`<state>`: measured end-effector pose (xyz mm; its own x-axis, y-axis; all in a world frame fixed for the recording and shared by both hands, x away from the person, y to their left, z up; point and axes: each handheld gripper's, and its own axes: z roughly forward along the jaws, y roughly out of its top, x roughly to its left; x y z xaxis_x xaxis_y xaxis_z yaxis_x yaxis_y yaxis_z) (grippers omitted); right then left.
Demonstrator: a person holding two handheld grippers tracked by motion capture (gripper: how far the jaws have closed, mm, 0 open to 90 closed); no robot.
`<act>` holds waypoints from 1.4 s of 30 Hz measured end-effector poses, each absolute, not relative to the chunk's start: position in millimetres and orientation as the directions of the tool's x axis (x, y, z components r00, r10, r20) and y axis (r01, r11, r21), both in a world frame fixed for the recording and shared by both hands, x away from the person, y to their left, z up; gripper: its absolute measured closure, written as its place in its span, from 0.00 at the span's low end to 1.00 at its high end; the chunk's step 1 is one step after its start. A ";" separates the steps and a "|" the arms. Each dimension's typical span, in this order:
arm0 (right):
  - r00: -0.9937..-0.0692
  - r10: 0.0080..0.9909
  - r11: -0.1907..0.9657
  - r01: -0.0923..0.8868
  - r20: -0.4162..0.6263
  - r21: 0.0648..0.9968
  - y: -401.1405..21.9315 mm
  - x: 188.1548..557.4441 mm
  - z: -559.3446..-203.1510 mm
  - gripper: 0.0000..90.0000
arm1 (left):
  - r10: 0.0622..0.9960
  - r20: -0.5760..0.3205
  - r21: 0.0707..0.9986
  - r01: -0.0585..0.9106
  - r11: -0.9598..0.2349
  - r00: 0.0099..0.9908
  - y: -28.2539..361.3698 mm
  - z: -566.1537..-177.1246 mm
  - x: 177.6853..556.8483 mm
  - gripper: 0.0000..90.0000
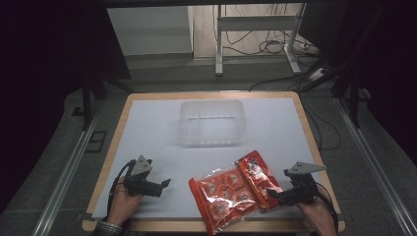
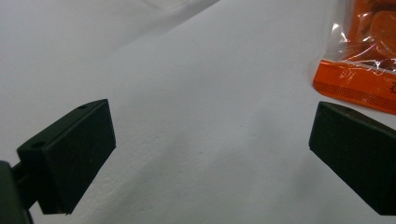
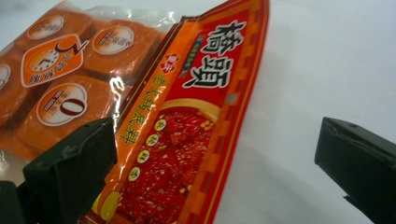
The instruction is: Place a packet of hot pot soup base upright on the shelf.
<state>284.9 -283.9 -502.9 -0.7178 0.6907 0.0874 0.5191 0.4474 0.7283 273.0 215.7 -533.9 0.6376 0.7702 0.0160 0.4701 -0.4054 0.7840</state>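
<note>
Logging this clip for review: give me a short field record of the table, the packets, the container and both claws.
surface: white table top with wooden edge
container: clear plastic tub, far centre, looks empty
packet 1: red snack packet, near right, flat, partly overlapping packet 2
packet 2: orange multi-pack bag, near centre, flat
left claw: open, over bare table, left of the orange bag
right claw: open, jaws astride the red packet's edge, not closed on it

Lab — floor cables (image 1: 275,46), dark curtains (image 1: 49,59)
</note>
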 end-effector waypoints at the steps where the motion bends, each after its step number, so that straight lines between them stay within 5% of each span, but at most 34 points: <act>1: -0.718 0.690 0.449 0.521 0.089 0.726 -283.1 285.2 -503.8 0.00 | 0.770 0.017 0.784 0.470 -0.406 0.638 215.6 -533.9 273.0 0.00; 33: -0.816 0.528 0.525 0.532 0.235 0.665 -249.5 296.3 -516.6 0.04 | 0.765 0.024 0.780 0.467 -0.417 0.643 214.3 -534.3 273.1 0.00; 42: -0.783 0.561 0.514 0.585 0.269 0.627 -231.9 299.8 -519.3 0.07 | 0.764 0.027 0.778 0.466 -0.421 0.644 213.9 -534.6 273.3 0.00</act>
<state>299.8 -231.9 -519.3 -0.7826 0.5614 0.2691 0.5847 0.5144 0.6273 273.3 213.9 -534.6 0.6444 0.7642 0.0269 0.4663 -0.4207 0.7782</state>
